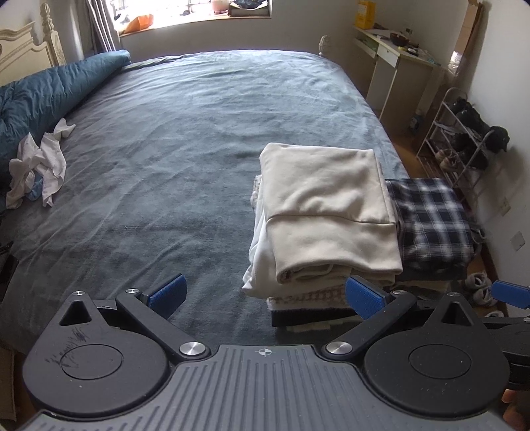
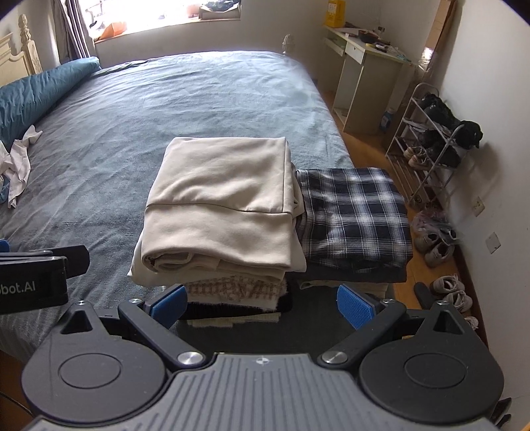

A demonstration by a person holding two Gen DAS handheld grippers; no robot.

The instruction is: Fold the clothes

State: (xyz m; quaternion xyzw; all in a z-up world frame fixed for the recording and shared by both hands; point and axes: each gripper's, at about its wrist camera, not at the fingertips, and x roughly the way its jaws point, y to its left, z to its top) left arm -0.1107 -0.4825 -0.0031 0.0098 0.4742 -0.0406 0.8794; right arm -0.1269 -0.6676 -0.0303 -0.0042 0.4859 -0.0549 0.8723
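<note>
Both tongs level, spread wide, empty, facing folded stack (image 2: 218, 212)

Bright window (image 1: 198, 13), white desk (image 1: 394, 56), shoe rack (image 2: 427, 146) (right wall), wood floor (image 2: 420, 278).

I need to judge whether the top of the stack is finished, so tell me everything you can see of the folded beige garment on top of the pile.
The folded beige garment looks like soft, thick knit, folded into a neat rectangle. A seam crosses it, and layered folded edges face the cameras. It lies flat atop a stack of folded clothes, directly on paler cream pieces, on the blue-grey bed cover. Its right edge seems to meet the folded navy-and-white plaid garment beside it. Neither gripper touches it.
</note>
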